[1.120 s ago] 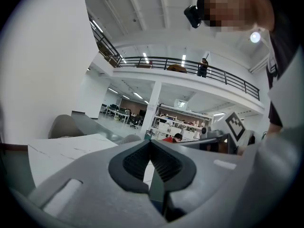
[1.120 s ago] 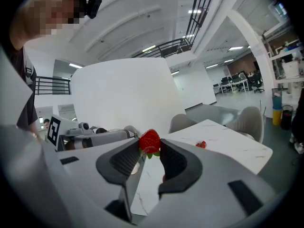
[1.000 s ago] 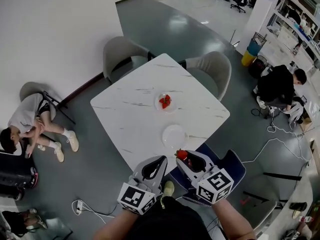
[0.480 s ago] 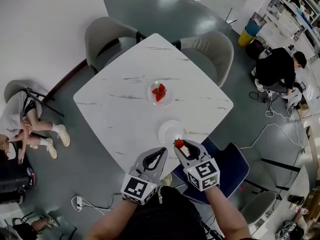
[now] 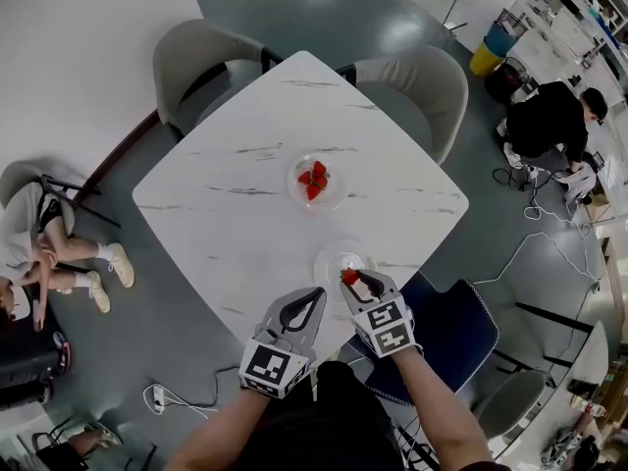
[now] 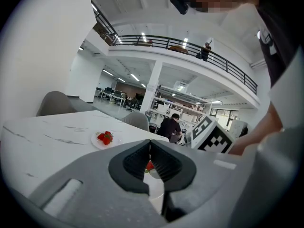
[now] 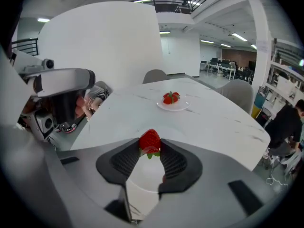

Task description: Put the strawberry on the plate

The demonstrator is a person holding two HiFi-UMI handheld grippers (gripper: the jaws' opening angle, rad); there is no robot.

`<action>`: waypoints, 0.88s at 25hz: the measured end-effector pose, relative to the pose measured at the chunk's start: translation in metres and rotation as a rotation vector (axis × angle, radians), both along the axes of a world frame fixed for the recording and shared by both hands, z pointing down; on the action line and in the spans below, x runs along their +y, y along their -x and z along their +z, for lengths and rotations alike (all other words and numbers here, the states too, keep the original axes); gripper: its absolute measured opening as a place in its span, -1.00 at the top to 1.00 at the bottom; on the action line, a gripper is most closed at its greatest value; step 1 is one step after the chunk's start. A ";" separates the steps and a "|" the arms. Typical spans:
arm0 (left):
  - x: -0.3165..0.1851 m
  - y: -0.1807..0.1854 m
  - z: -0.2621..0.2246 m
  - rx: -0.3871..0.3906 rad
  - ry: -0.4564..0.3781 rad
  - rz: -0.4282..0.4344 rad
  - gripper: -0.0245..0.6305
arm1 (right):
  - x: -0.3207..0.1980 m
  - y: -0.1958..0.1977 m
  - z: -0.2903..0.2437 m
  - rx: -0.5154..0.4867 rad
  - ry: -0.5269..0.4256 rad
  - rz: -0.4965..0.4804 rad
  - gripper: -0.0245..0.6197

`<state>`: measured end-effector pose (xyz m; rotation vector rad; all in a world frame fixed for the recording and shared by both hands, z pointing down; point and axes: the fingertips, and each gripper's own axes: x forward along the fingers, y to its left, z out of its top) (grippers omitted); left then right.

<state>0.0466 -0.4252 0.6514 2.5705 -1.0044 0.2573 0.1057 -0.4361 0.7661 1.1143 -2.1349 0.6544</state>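
My right gripper (image 5: 350, 278) (image 7: 150, 145) is shut on a red strawberry (image 5: 348, 277) (image 7: 149, 141), pinched at the jaw tips with its green leaves down. It hangs over the near edge of an empty white plate (image 5: 339, 261) (image 7: 142, 172) by the table's front corner. My left gripper (image 5: 317, 293) (image 6: 150, 144) is shut with nothing in it, just left of the right one, off the table's edge. Through its jaws the held strawberry (image 6: 150, 166) shows. A second plate (image 5: 319, 181) (image 7: 173, 104) (image 6: 105, 140) further in holds several strawberries (image 5: 312, 181) (image 7: 171, 98) (image 6: 105, 137).
The white marble table (image 5: 245, 214) has grey chairs (image 5: 201, 62) at its far sides and a blue chair (image 5: 451, 327) under my right arm. A person sits on the floor (image 5: 39, 248) at the left; another crouches (image 5: 549, 126) at the right. Cables lie on the floor (image 5: 172, 405).
Both grippers have come forward and the view has tilted: the strawberry moved from off the table's edge to over the near plate's rim. The left gripper stays shut.
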 end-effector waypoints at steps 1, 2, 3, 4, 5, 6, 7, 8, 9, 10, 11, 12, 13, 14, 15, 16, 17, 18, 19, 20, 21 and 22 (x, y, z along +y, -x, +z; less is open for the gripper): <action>-0.001 0.001 0.002 0.000 0.006 -0.001 0.90 | -0.001 0.000 0.006 0.012 0.016 -0.001 0.50; -0.002 0.002 0.004 -0.001 0.010 -0.001 0.90 | -0.002 0.001 0.011 0.023 0.031 -0.003 0.50; -0.003 0.002 0.006 -0.002 0.014 -0.001 0.90 | -0.003 0.001 0.016 0.035 0.044 -0.005 0.50; -0.004 0.003 0.008 -0.004 0.016 0.000 0.90 | -0.004 0.001 0.021 0.049 0.057 -0.007 0.50; -0.004 0.003 0.010 -0.006 0.018 0.002 0.90 | -0.004 0.001 0.026 0.064 0.069 -0.010 0.50; -0.005 0.003 0.012 -0.010 0.020 0.003 0.90 | -0.005 0.001 0.030 0.079 0.081 -0.013 0.50; -0.005 0.003 0.014 -0.013 0.023 0.005 0.90 | -0.005 0.000 0.034 0.095 0.092 -0.016 0.50; -0.006 0.003 0.015 -0.013 0.026 0.005 0.90 | -0.006 0.000 0.037 0.109 0.102 -0.019 0.50; -0.006 0.004 0.016 -0.012 0.028 0.005 0.90 | -0.007 0.000 0.040 0.121 0.109 -0.024 0.50; -0.007 0.004 0.017 -0.011 0.030 0.006 0.90 | -0.008 0.000 0.043 0.132 0.115 -0.029 0.50; -0.007 0.004 0.018 -0.010 0.033 0.006 0.90 | -0.009 0.000 0.045 0.140 0.121 -0.034 0.50; -0.007 0.005 0.019 -0.010 0.036 0.006 0.90 | -0.010 0.000 0.046 0.148 0.125 -0.039 0.50; -0.007 0.005 0.020 -0.010 0.037 0.006 0.90 | -0.011 0.000 0.047 0.156 0.129 -0.044 0.50; -0.008 0.005 0.020 -0.010 0.038 0.006 0.90 | -0.012 0.000 0.049 0.163 0.133 -0.049 0.50; -0.008 0.005 0.020 -0.009 0.038 0.005 0.90 | -0.012 0.000 0.050 0.171 0.140 -0.053 0.50; -0.008 0.005 0.020 -0.009 0.039 0.005 0.90 | -0.011 0.000 0.052 0.179 0.150 -0.057 0.50; -0.009 0.006 0.020 -0.010 0.039 0.004 0.90 | -0.010 0.000 0.054 0.187 0.160 -0.061 0.50; -0.009 0.006 0.020 -0.011 0.039 0.003 0.90 | -0.010 0.001 0.056 0.193 0.169 -0.064 0.50; -0.009 0.007 0.020 -0.011 0.039 0.000 0.90 | -0.009 0.001 0.057 0.197 0.174 -0.067 0.50; -0.009 0.008 0.020 -0.013 0.040 -0.004 0.90 | -0.009 0.001 0.058 0.199 0.178 -0.069 0.50; -0.009 0.009 0.021 -0.016 0.043 -0.007 0.90 | -0.009 0.001 0.058 0.199 0.181 -0.071 0.50; -0.008 0.010 0.022 -0.020 0.047 -0.009 0.90 | -0.008 0.001 0.059 0.196 0.184 -0.073 0.49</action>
